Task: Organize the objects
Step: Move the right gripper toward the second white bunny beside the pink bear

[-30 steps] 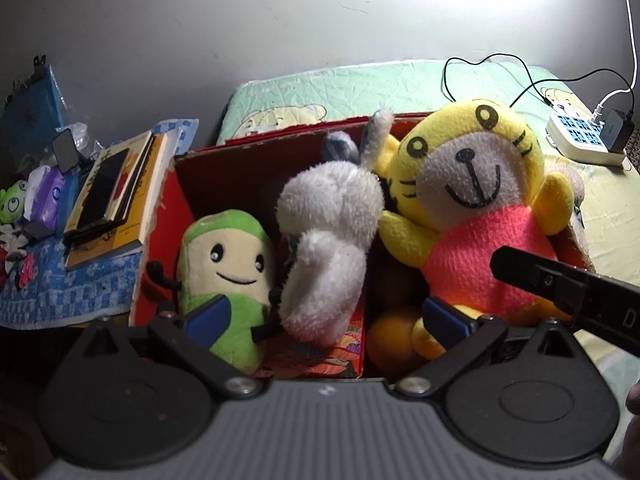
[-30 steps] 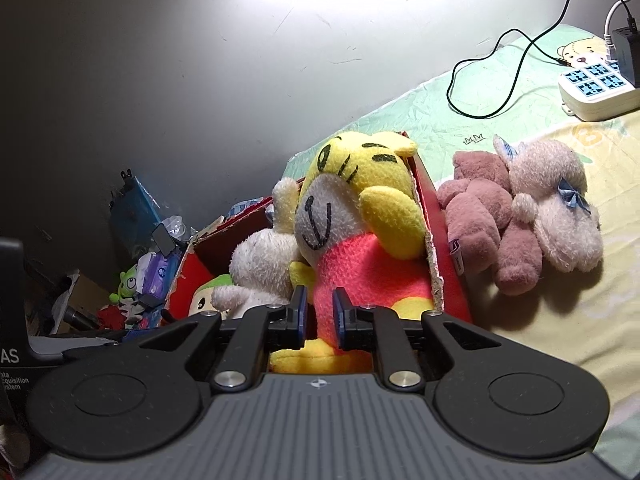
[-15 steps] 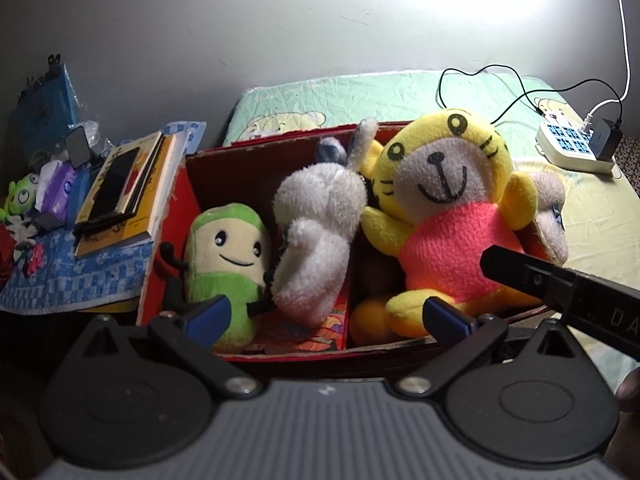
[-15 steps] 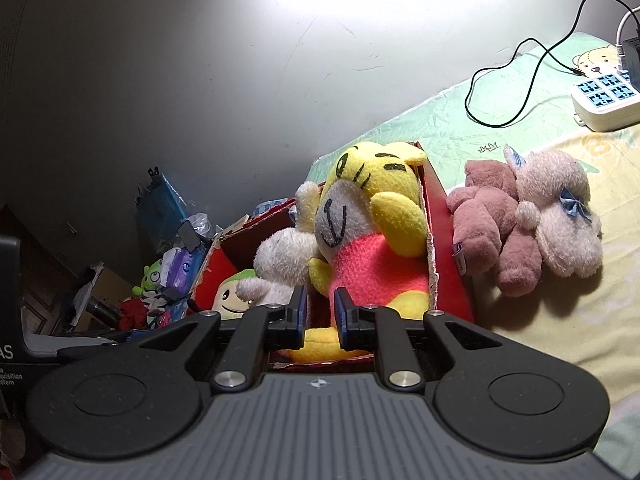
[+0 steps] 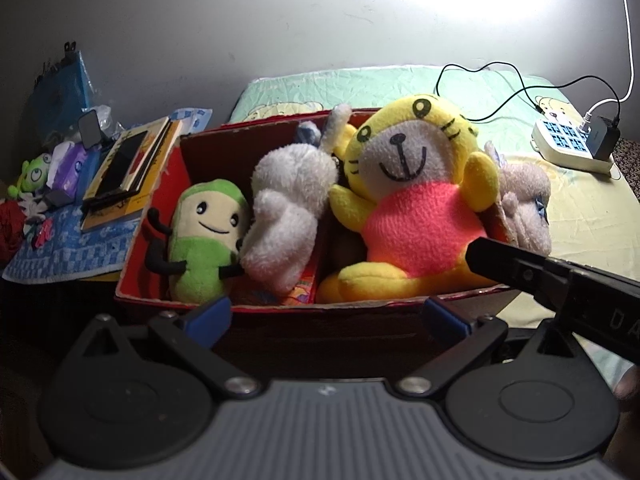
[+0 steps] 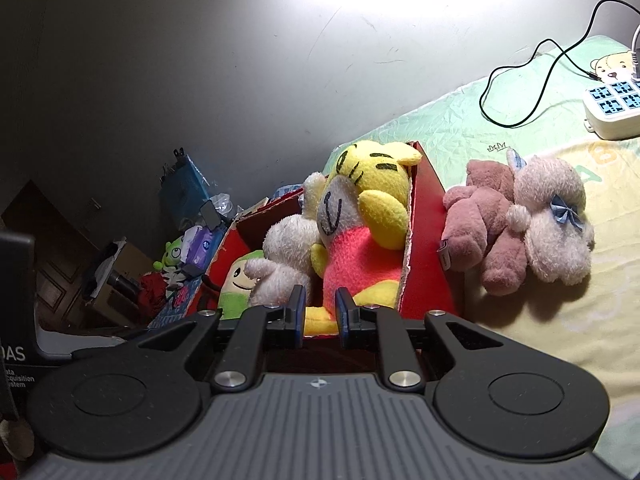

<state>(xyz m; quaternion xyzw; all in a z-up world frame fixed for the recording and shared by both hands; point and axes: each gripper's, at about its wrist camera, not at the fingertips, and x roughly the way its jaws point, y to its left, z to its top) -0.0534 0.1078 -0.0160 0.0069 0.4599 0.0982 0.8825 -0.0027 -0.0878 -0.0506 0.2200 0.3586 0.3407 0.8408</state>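
Observation:
A red cardboard box (image 5: 280, 310) on the bed holds a green smiling plush (image 5: 204, 240), a white plush (image 5: 288, 208) and a yellow tiger plush in a pink shirt (image 5: 416, 184). My left gripper (image 5: 328, 318) stands wide open and empty in front of the box's near wall. My right gripper (image 6: 320, 310) sits at the box's near right corner, its jaws a narrow gap apart with nothing between them. A pink bear (image 6: 488, 220) and a cream plush (image 6: 552, 224) lie on the sheet just right of the box wall (image 6: 428, 264).
A white power strip (image 5: 568, 148) with a black cable lies at the bed's far right. Left of the box is a stack of books (image 5: 128, 168) on a blue checked cloth (image 5: 68, 248), with small toys beyond. The grey wall is behind.
Both grippers have drawn back from the box, so its front wall now shows in the left wrist view. The toys have not moved. The left jaws stay wide.

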